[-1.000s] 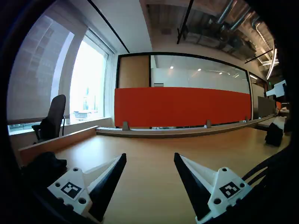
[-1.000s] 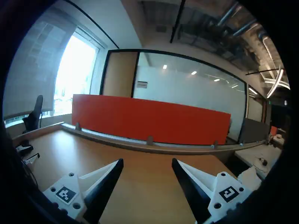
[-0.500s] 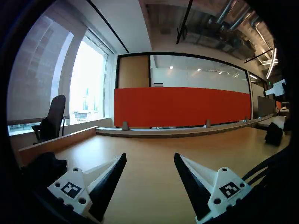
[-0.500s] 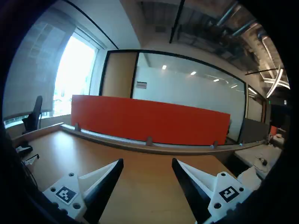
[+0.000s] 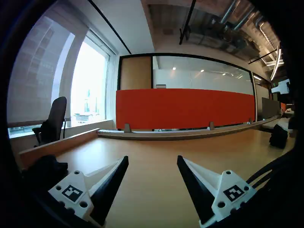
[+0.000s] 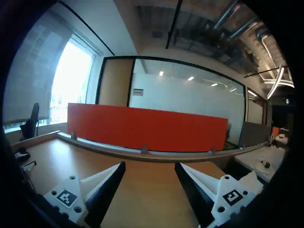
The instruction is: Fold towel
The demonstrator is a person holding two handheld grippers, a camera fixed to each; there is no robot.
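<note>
Left gripper (image 5: 152, 157) and right gripper (image 6: 149, 163) stand open over desk (image 5: 212, 141); dark lump (image 5: 45, 168) indistinct.

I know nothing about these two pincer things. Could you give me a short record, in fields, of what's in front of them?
Left gripper: open, nothing between its fingers, pointing across the desk
Right gripper: open, nothing between its fingers, pointing across the same desk
Desk top: light wood
Far edge: orange divider
Off to the side: window, dark chair

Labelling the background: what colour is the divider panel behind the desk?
Orange-red; the flat divider panel shows best in the left gripper view.
</note>
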